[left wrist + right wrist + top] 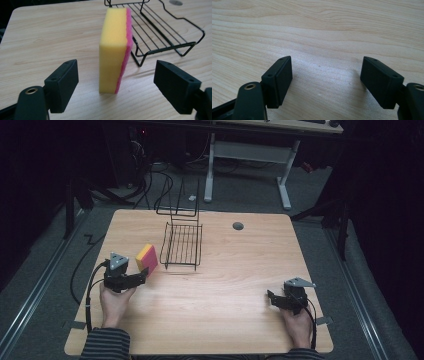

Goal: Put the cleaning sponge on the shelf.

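A yellow sponge with a pink scouring side (147, 258) (115, 50) stands on its edge on the wooden table (225, 285), just left of a black wire rack (182, 240) (162, 30). My left gripper (141, 275) (117, 82) is open, its jaws spread wide just short of the sponge and not touching it. My right gripper (271, 298) (325, 80) is open near the table's front right, with bare wood between its jaws.
The wire rack has an upright wire back at the table's far edge. A small grey round cap (238, 226) (175, 2) sits in the tabletop at the far right. A desk frame and cables stand on the floor beyond the table.
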A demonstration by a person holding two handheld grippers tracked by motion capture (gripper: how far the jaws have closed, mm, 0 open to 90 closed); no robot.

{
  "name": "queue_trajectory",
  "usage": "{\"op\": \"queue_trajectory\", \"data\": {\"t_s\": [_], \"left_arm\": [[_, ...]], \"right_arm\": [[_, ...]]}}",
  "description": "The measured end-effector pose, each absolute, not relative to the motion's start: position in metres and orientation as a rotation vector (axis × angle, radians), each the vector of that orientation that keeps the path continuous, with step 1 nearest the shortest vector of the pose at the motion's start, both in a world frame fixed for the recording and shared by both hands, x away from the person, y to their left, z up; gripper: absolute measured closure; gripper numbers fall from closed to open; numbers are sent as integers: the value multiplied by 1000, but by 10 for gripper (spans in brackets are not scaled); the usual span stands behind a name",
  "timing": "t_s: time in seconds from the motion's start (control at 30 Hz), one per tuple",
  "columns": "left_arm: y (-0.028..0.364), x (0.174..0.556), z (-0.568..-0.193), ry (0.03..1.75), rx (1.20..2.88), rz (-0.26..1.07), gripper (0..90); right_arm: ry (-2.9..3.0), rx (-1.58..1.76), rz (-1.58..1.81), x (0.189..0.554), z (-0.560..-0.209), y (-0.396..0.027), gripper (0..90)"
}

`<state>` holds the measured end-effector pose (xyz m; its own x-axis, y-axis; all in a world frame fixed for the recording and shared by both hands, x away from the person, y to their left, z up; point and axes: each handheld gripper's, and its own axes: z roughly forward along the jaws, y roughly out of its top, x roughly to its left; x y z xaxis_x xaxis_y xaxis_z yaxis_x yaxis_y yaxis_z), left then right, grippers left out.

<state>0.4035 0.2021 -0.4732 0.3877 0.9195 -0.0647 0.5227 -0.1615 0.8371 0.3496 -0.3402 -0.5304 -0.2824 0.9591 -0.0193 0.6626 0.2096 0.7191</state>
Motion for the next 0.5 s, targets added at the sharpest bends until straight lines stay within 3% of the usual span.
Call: {"op": "queue_trajectory", "data": {"t_s": [0.5], "left_arm": [[200,421,-486,1278,1798,579,262]], "right_arm": [[2023,1499,841,350,-530,-340,259]]}}
